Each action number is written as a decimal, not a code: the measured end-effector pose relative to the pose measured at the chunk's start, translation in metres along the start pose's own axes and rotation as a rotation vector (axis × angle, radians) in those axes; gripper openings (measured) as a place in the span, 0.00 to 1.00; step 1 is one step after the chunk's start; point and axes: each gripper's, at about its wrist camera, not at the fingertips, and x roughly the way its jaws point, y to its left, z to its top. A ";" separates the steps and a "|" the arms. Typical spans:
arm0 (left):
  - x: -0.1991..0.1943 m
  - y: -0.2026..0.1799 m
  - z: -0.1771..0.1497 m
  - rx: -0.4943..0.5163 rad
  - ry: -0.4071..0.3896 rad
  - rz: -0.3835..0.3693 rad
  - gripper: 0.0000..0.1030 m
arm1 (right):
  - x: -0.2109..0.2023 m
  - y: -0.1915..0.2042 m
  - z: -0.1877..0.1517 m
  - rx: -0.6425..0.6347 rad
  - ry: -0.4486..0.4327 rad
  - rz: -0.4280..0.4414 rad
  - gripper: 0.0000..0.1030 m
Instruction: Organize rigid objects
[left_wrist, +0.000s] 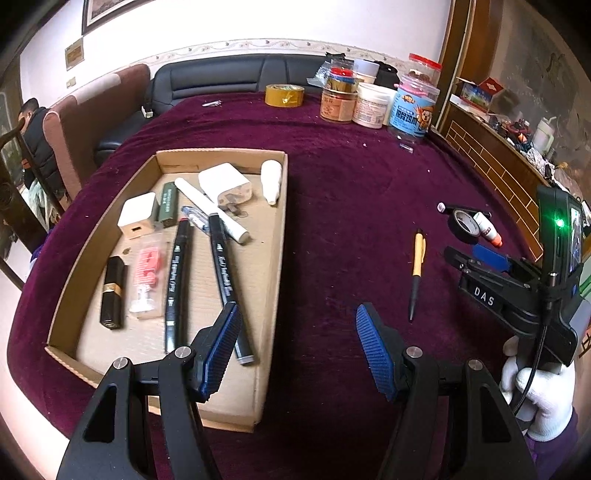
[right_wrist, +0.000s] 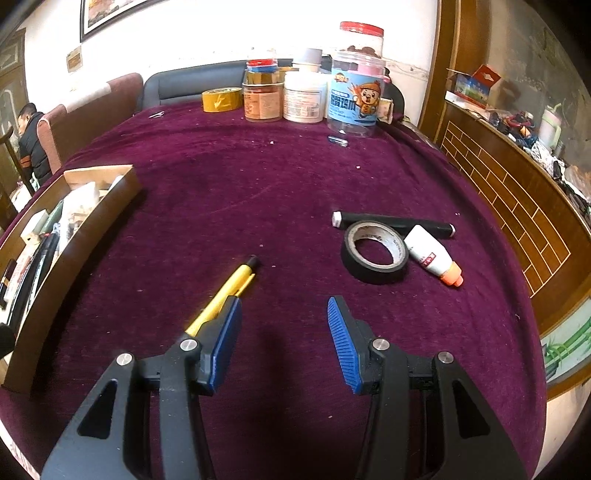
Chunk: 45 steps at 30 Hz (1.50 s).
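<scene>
two grippers hang over a purple tablecloth (right_wrist: 258, 177), each with its blue pads spread wide and nothing between them. the left gripper (left_wrist: 295, 347) sits above the near right corner of a shallow cardboard tray (left_wrist: 279, 236); its left pad overlaps the lower end of a black marker (left_wrist: 225, 273) lying in the tray, though whether it touches the marker cannot be told. beside that marker in the tray lie a second black marker (left_wrist: 176, 273), a lipstick tube (left_wrist: 112, 291), a pink packet (left_wrist: 147, 277), two white chargers (left_wrist: 225, 182), a green block (left_wrist: 169, 201), a white stick (left_wrist: 210, 208) and a small white bottle (left_wrist: 271, 179). the right gripper (right_wrist: 284, 325) is released too, low over bare cloth. a yellow pen (right_wrist: 225, 291) lies on the cloth just left of it, angled up and to the right, its lower part hidden behind the left pad. ahead and to the right, well apart from the fingers, lies a roll of black tape (right_wrist: 375, 253), touching a white glue bottle (right_wrist: 432, 254) with an orange cap, and a black marker (right_wrist: 393, 219) lies just behind both. in the left view the pen (left_wrist: 416, 269) lies between the tray and the right gripper, which a white-gloved hand (left_wrist: 539, 391) holds. jars (right_wrist: 314, 92) and a roll of yellow tape (right_wrist: 221, 99) stand at the far edge.
</scene>
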 end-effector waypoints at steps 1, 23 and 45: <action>0.002 -0.002 0.000 0.003 0.005 -0.001 0.57 | 0.000 -0.005 0.001 0.011 -0.005 -0.001 0.45; 0.102 -0.129 0.027 0.319 0.074 -0.092 0.39 | 0.017 -0.133 0.014 0.425 -0.121 0.050 0.56; 0.091 -0.097 0.025 0.196 0.073 -0.233 0.05 | 0.025 -0.136 0.011 0.445 -0.097 0.094 0.56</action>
